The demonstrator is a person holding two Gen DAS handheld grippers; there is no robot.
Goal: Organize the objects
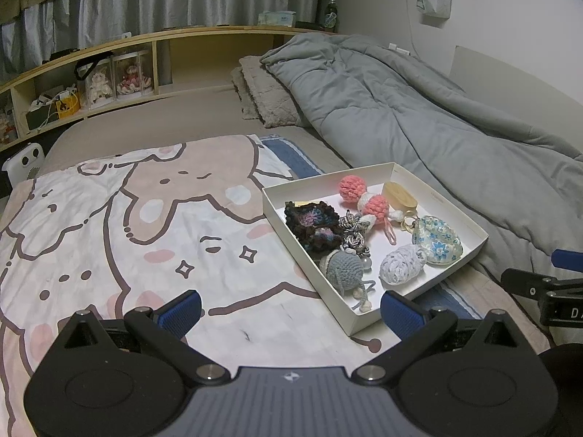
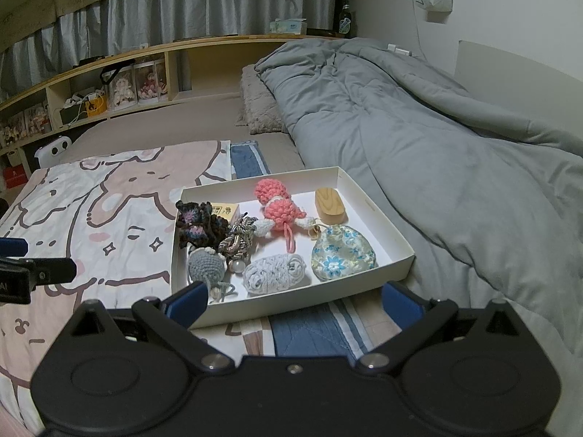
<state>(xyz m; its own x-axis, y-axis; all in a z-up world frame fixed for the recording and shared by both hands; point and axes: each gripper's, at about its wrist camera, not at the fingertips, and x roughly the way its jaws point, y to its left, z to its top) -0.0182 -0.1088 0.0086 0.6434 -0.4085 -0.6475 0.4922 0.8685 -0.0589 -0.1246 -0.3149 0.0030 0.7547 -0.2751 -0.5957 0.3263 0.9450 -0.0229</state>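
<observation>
**Box filled, nothing left loose on the blanket**

As both grippers are hanging back from the bed with nothing between their blue pads, the sorting is looking close to finished, or else not yet begun on a second stage; the pictures alone are not settling which. The left gripper (image 1: 290, 311) is spreading its fingers wide over the cartoon blanket (image 1: 109, 218), just short of the near corner of the white box (image 1: 364, 322). The right gripper (image 2: 297, 300) is standing equally wide, its fingers framing the box's near wall.

Inside the box, everything small is lying together: the pink crochet charm (image 2: 277, 204), the dark crochet flower (image 2: 198, 224), the grey crochet ball (image 2: 206, 266), the pale yarn bundle (image 2: 273, 273), the floral pouch (image 2: 342, 253), the wooden oval (image 2: 329, 205) and a knotted cord (image 2: 237, 238). They are touching and overlapping rather than sitting in rows.

No stray item is showing on the blanket or the grey duvet (image 2: 455, 145), so what is remaining seems to be tidying within the box, if anything.
</observation>
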